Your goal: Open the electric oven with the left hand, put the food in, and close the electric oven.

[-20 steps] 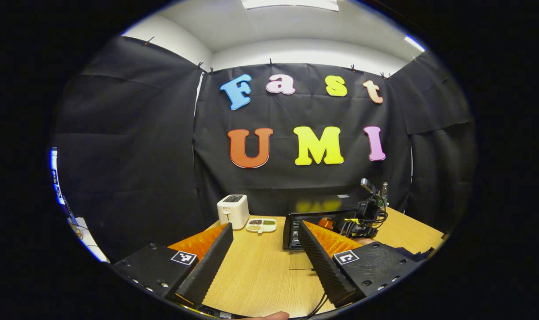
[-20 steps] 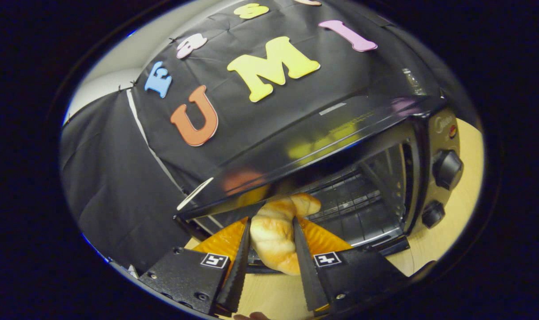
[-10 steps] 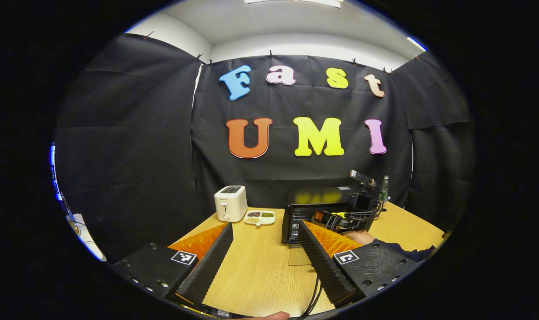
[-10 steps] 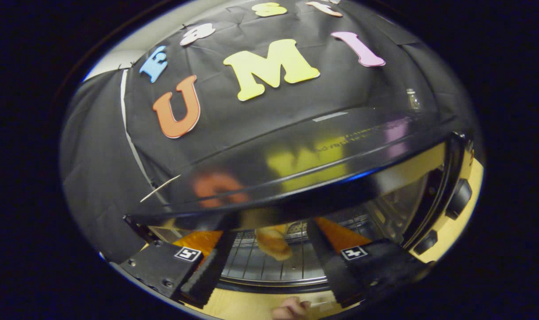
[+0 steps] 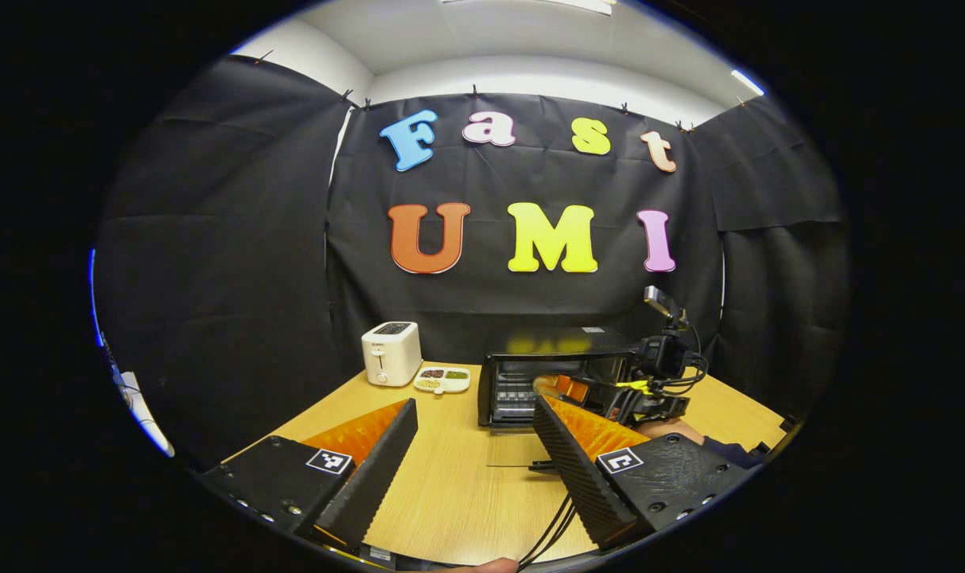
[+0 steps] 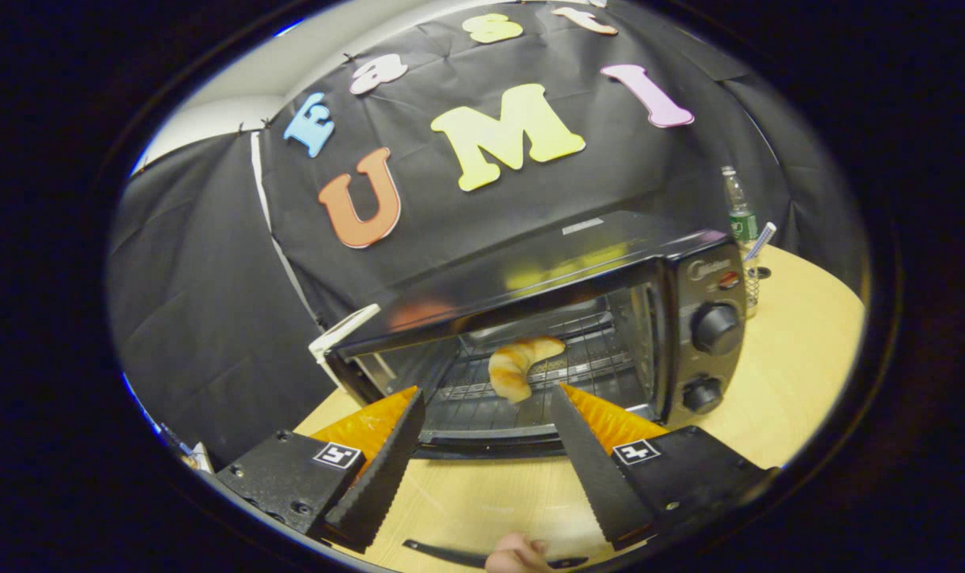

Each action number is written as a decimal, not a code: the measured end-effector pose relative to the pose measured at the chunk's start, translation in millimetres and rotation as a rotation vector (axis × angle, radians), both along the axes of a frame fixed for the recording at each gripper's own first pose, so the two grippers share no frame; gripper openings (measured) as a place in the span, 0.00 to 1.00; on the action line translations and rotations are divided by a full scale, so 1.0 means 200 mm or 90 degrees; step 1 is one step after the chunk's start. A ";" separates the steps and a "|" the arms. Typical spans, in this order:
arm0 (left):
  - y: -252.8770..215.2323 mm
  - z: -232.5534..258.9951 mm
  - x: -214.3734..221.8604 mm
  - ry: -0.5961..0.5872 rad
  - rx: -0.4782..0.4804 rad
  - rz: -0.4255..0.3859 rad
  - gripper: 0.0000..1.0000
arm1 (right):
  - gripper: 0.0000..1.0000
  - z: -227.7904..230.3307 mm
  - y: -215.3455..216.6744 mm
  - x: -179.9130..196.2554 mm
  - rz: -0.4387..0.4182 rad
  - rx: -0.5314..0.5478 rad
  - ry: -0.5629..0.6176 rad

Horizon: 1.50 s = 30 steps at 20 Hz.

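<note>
Golden curved croissant (image 6: 518, 366) is lying on the rack inside the open black electric oven (image 6: 693, 314); both grippers' jaws are standing wide, empty; door closing is remaining.

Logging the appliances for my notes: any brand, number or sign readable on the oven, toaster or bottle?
Script on the oven panel, above the knobs: too blurred to read.
Oven-top sticker: too small.
Label on the bottle: too small.
Mark on the toaster: too small.

Light: bright, from ceiling panels (image 5: 530, 6)
Glare: reflections on oven (image 6: 530, 274) top
Edges: fisheye-bent
Focus: sharp
</note>
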<state>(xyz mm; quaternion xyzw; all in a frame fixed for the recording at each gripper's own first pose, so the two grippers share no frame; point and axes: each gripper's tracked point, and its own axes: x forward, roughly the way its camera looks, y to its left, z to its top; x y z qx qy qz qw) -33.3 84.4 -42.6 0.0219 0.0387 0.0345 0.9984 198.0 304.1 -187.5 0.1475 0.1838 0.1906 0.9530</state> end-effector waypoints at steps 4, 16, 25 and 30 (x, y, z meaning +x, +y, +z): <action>-0.06 -0.10 0.03 0.029 -0.030 -0.015 0.96 | 0.96 0.18 -0.20 -0.22 0.001 -0.036 -0.041; -0.32 -0.46 0.29 0.108 -0.043 -0.074 0.96 | 0.96 0.62 -0.96 -0.63 -0.086 -0.106 -0.160; -0.38 -0.86 0.35 0.230 -0.032 -0.059 0.96 | 0.96 0.73 -1.20 -0.79 -0.137 -0.132 -0.213; -0.46 -1.03 0.36 0.309 -0.036 -0.064 0.96 | 0.96 0.78 -1.26 -0.89 -0.158 -0.151 -0.221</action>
